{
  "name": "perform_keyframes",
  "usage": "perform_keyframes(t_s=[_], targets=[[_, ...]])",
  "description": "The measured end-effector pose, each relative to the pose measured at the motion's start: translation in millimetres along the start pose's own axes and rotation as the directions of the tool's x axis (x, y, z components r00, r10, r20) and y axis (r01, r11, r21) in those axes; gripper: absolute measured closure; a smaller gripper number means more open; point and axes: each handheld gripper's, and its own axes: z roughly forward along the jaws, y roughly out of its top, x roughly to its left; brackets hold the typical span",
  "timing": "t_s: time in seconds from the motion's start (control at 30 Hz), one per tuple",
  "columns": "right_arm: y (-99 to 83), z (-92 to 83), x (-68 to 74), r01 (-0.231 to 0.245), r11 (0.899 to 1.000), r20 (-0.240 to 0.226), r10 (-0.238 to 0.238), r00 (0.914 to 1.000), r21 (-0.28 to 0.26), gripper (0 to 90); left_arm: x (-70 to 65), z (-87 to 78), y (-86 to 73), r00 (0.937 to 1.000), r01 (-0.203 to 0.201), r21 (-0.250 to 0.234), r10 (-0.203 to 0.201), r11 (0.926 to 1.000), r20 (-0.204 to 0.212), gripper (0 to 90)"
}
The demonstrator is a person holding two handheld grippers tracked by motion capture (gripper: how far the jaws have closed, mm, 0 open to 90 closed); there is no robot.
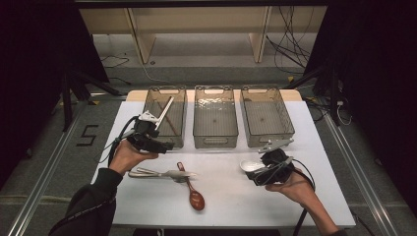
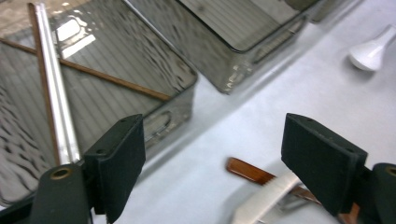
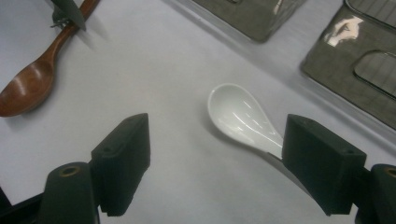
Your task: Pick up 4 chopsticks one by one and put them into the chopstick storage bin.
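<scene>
My left gripper (image 1: 164, 145) hovers by the front of the left clear bin (image 1: 151, 101), its jaws open over bare table (image 2: 215, 140). In that bin lie a silver chopstick (image 2: 53, 88) and a brown chopstick (image 2: 112, 80). A brown wooden spoon (image 1: 193, 191) and silver cutlery (image 1: 157, 173) lie on the white table just below the left gripper. My right gripper (image 1: 260, 172) is open around a white ceramic spoon (image 3: 238, 114). The spoon rests on the table, its handle close to one jaw and not pinched.
Three clear grey bins stand in a row at the back of the white table (image 1: 221, 206); the middle bin (image 1: 215, 135) and the right bin (image 1: 290, 132) hold nothing I can see. Dark floor, rails and cables surround the table.
</scene>
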Motion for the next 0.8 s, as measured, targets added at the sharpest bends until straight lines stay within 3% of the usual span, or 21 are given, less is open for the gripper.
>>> perform_keyframes(t_s=[0.37,0.57,0.7,0.8], targets=[[-0.4,4.2,-18.7,-0.013,0.999,-0.002,0.013,0.9999,0.032,24.9,-19.8,-8.5,-22.6,0.9981,-0.045,-0.026,0.046,0.9986,0.041,17.7],[0.8,9.5,-27.4,-0.01,0.998,-0.005,0.01,0.9999,0.06,24.0,-25.4,-13.0,-30.3,0.9972,-0.042,-0.036,0.044,0.9984,0.06,15.5],[3.8,11.5,-32.6,-0.011,0.997,-0.009,0.012,0.9999,0.076,23.9,-31.8,-16.7,-34.7,0.9937,-0.08,-0.021,0.081,0.9966,0.077,15.4],[5.8,12.8,-36.3,-0.005,0.996,-0.002,0.005,1.0,0.093,23.8,-34.1,-19.1,-37.1,0.9933,-0.081,-0.019,0.082,0.9965,0.082,15.4]])
